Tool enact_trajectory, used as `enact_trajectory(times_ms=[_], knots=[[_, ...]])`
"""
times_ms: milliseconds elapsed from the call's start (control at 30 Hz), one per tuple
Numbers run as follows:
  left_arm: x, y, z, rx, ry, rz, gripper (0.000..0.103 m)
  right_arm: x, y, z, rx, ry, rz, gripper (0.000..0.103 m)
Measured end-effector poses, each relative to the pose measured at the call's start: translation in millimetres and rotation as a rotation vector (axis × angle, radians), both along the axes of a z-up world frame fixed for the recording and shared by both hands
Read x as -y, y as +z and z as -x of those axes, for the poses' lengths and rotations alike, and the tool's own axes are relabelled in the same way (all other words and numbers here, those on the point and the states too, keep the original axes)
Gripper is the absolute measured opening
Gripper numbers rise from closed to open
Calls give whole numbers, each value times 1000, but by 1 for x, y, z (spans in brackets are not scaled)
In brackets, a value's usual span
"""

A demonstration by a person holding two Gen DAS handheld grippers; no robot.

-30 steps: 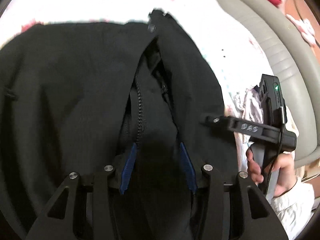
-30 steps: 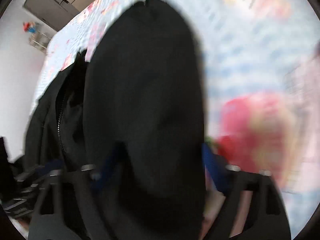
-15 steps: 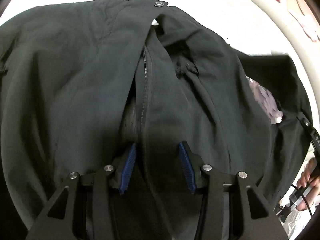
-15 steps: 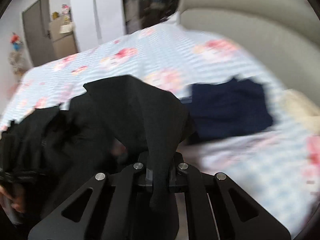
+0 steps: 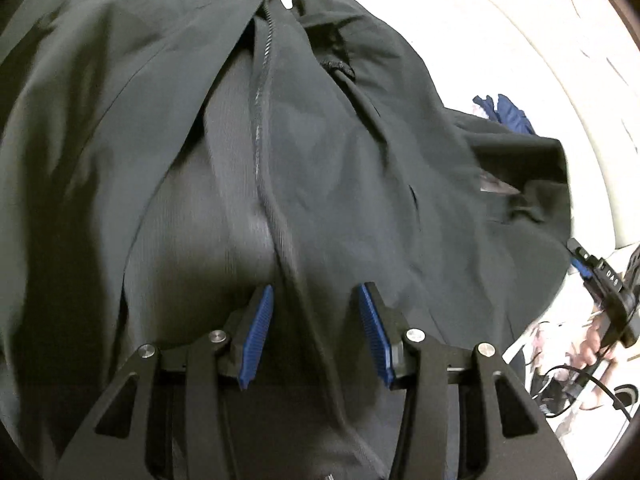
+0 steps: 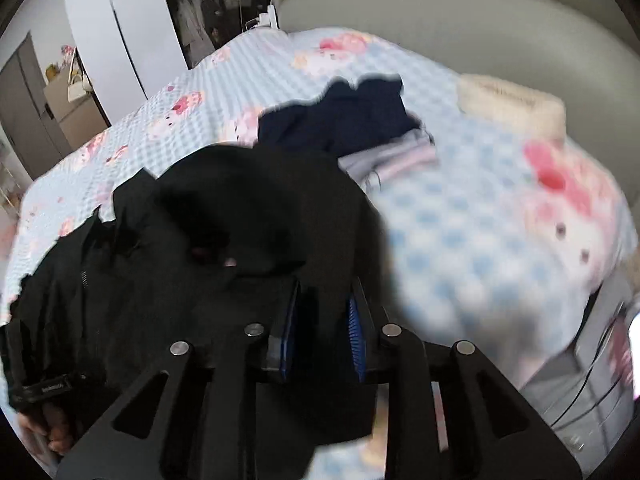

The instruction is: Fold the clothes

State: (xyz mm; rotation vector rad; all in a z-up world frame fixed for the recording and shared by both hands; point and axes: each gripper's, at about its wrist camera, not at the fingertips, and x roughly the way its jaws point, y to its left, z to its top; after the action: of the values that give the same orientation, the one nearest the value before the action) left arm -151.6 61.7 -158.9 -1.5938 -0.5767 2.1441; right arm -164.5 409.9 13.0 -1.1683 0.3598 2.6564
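Note:
A black zip-up jacket (image 5: pixel 160 140) fills the left wrist view, its zipper (image 5: pixel 258 128) running up the middle. Creases converge between the blue pads of my left gripper (image 5: pixel 314 332), which is shut on a thick bunch of the jacket's lower edge. In the right wrist view, a side flap of the jacket (image 6: pixel 248 208) is raised above the bed. My right gripper (image 6: pixel 320 332) is shut on it, jaws slightly apart with black cloth filling the gap and hanging below. The right gripper (image 5: pixel 600 280) also shows at the jacket's right edge, held by a hand (image 5: pixel 592 348).
The bed has a blue-checked cover (image 6: pixel 480 220) with pink prints. A navy garment (image 6: pixel 340 120), a striped garment (image 6: pixel 396 160) and a beige folded item (image 6: pixel 512 108) lie near the padded headboard (image 6: pixel 440 8). A grey drawer unit (image 6: pixel 592 380) stands beside the bed.
My right gripper went from open around the flap to shut on it and lifted it; its jaws now stand a little wider than half a second ago. The left grip is unchanged.

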Motion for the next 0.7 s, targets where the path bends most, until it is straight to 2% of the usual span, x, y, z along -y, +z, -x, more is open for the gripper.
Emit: enact_trajectory(times_ms=[67, 133, 300, 533, 667, 700], knots=[[16, -3, 2, 22, 9, -39, 46, 4, 10, -19, -49, 17, -32, 38], [9, -7, -4, 36, 2, -78, 46, 14, 12, -33, -68, 52, -46, 42], [-17, -18, -21, 65, -20, -174, 46, 62, -30, -44, 53, 231, 75, 42], [-21, -10, -54, 53, -79, -179, 47, 127, -87, -59, 222, 465, 241, 42], [-23, -5, -62, 32, -87, -174, 44, 148, -102, -69, 270, 509, 235, 43], [-23, -4, -64, 26, -88, -173, 40, 153, -103, -71, 274, 520, 221, 43]])
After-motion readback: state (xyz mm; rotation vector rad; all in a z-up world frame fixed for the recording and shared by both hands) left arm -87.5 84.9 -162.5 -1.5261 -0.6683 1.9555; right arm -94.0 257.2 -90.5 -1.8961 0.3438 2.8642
